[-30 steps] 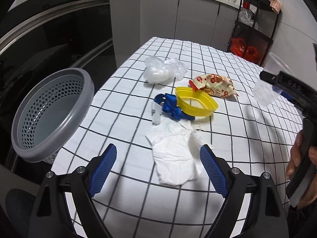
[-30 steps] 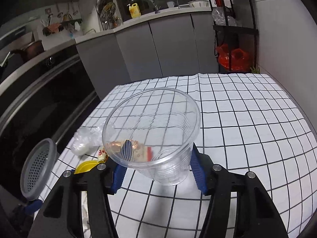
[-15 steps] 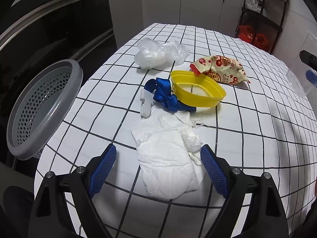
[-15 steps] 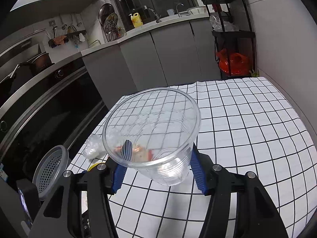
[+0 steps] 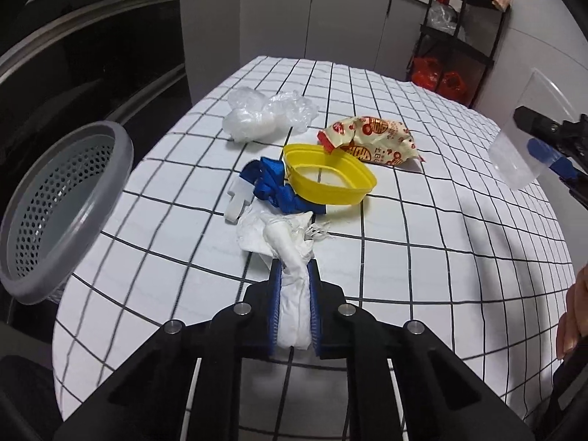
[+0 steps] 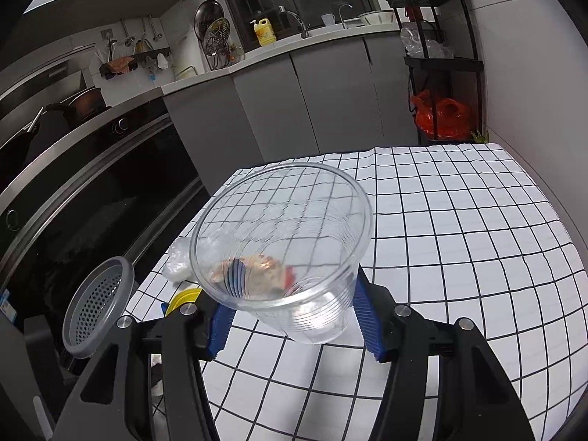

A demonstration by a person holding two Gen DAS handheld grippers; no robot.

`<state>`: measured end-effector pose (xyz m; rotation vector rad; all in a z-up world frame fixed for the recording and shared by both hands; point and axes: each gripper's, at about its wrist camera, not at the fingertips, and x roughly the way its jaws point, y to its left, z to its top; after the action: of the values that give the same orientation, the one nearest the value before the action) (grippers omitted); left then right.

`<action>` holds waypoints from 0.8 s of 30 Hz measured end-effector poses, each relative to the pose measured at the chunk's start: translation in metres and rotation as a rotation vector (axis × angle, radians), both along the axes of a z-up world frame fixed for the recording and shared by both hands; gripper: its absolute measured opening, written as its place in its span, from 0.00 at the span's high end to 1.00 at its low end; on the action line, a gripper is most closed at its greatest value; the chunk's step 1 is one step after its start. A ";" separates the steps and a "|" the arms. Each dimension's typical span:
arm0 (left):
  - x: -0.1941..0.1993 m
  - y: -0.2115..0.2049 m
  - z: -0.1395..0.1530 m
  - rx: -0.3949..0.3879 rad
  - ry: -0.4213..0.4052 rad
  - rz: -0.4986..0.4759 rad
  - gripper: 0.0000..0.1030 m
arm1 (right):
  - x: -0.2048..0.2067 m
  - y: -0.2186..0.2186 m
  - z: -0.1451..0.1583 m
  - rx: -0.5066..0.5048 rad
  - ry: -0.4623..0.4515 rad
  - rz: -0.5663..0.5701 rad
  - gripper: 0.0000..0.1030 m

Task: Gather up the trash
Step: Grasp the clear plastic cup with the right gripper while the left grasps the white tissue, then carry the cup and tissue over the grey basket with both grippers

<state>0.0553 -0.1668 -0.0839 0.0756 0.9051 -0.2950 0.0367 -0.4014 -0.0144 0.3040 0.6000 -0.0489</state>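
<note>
From the left wrist, the lower end of the white tissue (image 5: 292, 305) disappears between the pads of the left claw (image 5: 294, 307), whose jaws are closing on it, and the grey basket (image 5: 55, 213) is cut off by the picture's left edge. The right claw (image 6: 292, 318) hides the base of the clear cup (image 6: 281, 250). Through the cup's wall the snack wrapper (image 6: 253, 275) is only a smear, while the yellow lid (image 6: 183, 297) shows as 1 small sliver.
</note>
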 end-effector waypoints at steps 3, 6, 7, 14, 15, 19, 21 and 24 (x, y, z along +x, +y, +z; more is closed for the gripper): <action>-0.008 0.007 0.012 0.012 -0.042 -0.009 0.87 | -0.004 0.006 0.001 -0.007 -0.003 0.006 0.46; -0.015 0.015 0.024 0.015 -0.074 -0.015 0.87 | -0.007 0.014 0.001 -0.007 -0.004 0.013 0.46; -0.017 0.018 0.028 0.015 -0.085 -0.015 0.87 | -0.009 0.017 0.000 -0.007 -0.004 0.016 0.46; -0.022 0.040 0.048 0.013 -0.139 -0.007 0.87 | -0.020 0.045 -0.006 -0.013 0.009 0.040 0.46; -0.024 0.044 0.050 0.014 -0.148 -0.005 0.87 | -0.022 0.049 -0.007 -0.013 0.012 0.044 0.46; -0.024 0.063 0.055 0.011 -0.167 0.005 0.87 | -0.030 0.067 -0.011 0.002 0.018 0.058 0.46; -0.023 0.074 0.057 0.008 -0.171 0.014 0.87 | -0.034 0.077 -0.012 0.009 0.020 0.064 0.46; -0.018 0.089 0.059 0.005 -0.176 0.027 0.87 | -0.038 0.095 -0.015 0.023 0.023 0.072 0.46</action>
<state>0.0374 -0.0782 -0.0252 0.0922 0.7312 -0.2566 -0.0014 -0.3069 -0.0296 0.3040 0.6341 0.0242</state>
